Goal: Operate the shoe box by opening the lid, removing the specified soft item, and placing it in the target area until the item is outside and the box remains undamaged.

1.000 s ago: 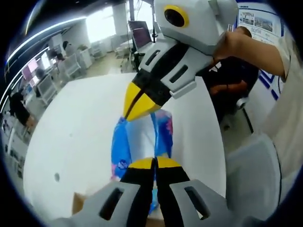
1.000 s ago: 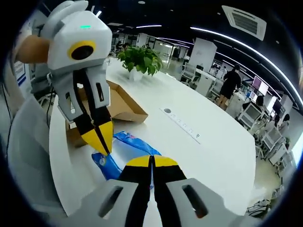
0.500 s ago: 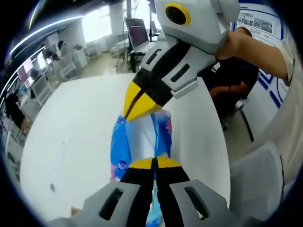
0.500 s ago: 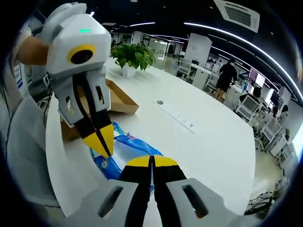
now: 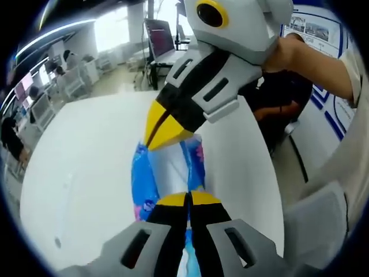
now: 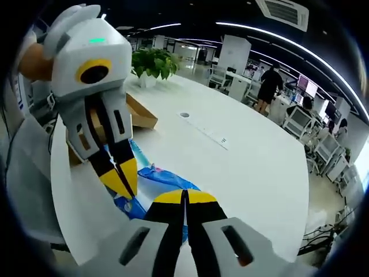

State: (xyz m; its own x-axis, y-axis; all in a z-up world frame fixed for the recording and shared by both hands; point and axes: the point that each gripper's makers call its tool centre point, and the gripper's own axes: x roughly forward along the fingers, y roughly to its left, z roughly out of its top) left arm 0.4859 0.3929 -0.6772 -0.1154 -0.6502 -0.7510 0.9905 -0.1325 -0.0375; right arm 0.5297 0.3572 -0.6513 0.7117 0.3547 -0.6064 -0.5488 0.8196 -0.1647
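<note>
A soft blue, white and pink package (image 5: 167,173) is stretched between both grippers above the white table (image 5: 86,150). My left gripper (image 5: 188,199) is shut on its near end. My right gripper (image 5: 160,130) reaches in from the upper right and is shut on the far end. In the right gripper view the package (image 6: 158,178) lies between my right gripper (image 6: 185,196), shut at the bottom, and my left gripper (image 6: 122,182), shut at the left. The open cardboard shoe box (image 6: 138,114) stands on the table behind the left gripper, partly hidden by it.
A potted plant (image 6: 151,62) stands at the far end of the table (image 6: 253,167), with a power strip (image 6: 206,130) along its middle. A person's hand (image 5: 288,53) holds the right gripper. An office chair (image 5: 277,109) is beside the table edge. Desks and people are farther off.
Both grippers stay shut on the package and have carried it away from the box. The box corner has slipped out at the bottom of the left gripper view.
</note>
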